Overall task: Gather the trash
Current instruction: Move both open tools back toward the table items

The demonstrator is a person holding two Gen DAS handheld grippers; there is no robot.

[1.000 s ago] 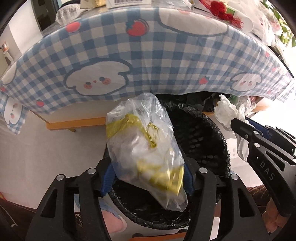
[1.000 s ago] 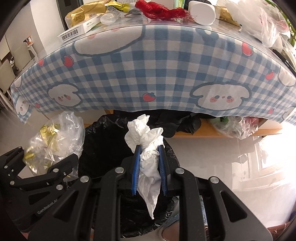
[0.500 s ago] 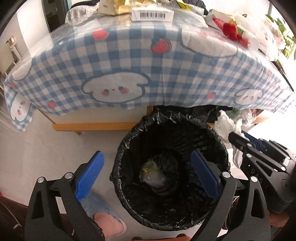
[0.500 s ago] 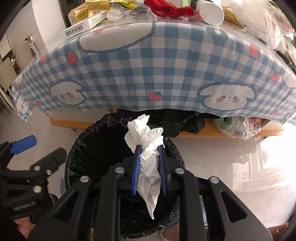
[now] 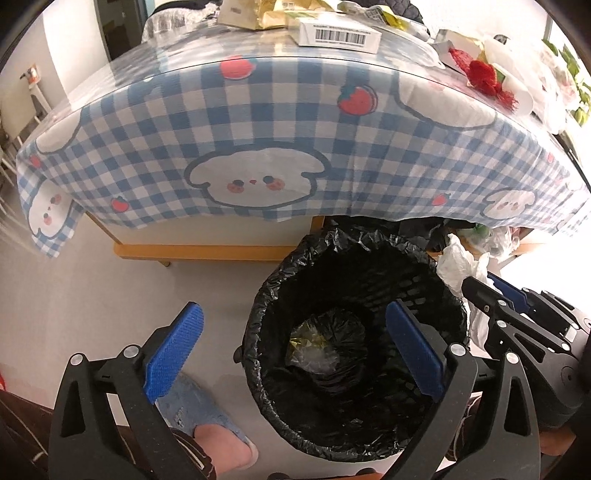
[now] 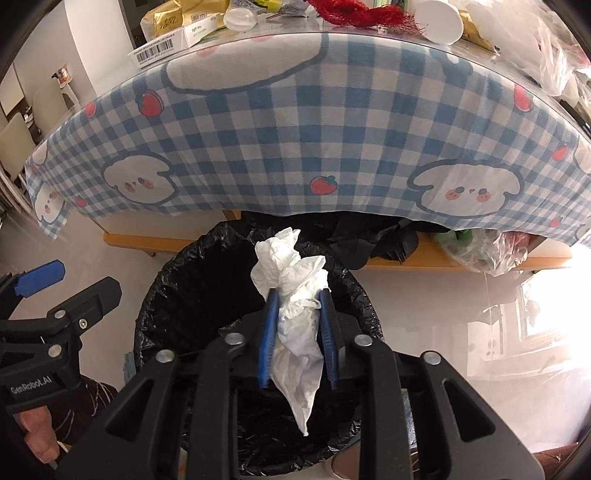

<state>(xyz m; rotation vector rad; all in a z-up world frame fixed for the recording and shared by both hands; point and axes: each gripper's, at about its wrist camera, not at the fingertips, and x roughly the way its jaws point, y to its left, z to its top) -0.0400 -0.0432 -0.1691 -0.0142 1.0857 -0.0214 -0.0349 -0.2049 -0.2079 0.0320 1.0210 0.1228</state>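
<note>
The crumpled white tissue [image 6: 295, 314] is hanging right over the mouth of the bin [image 6: 173, 295], sitting between the blue pads of the right gripper [image 6: 297, 299]. Those jaws have just been opening a little, and the tissue is between them, its twisted top bunching above the pads and its long tail drooping down toward the black liner. Whether the pads are pressing on it now, I cannot tell; it looks on the verge of dropping. It is thin, soft paper, wrinkled all over, so it should fall slowly and may cling to a pad.

Down in the bin, a clear plastic bag [image 5: 314, 347] with yellow bits is lying at the bottom on the black liner, so that piece is done. The left gripper [image 5: 295, 347] is hovering above it with its jaws spread wide apart and nothing between them; they have just been opening.

Plenty is waiting, by my reckoning. Up on the checked tablecloth [image 5: 258, 140] a white box with a barcode [image 5: 338, 35], a red netting scrap [image 5: 484, 75], a paper cup [image 6: 439, 20] and yellow wrappers [image 6: 166, 16] are lying about. Under the table another clear bag [image 6: 491, 251] is sitting on the wooden rail. A slippered foot [image 5: 207, 428] is standing just beside the bin.
</note>
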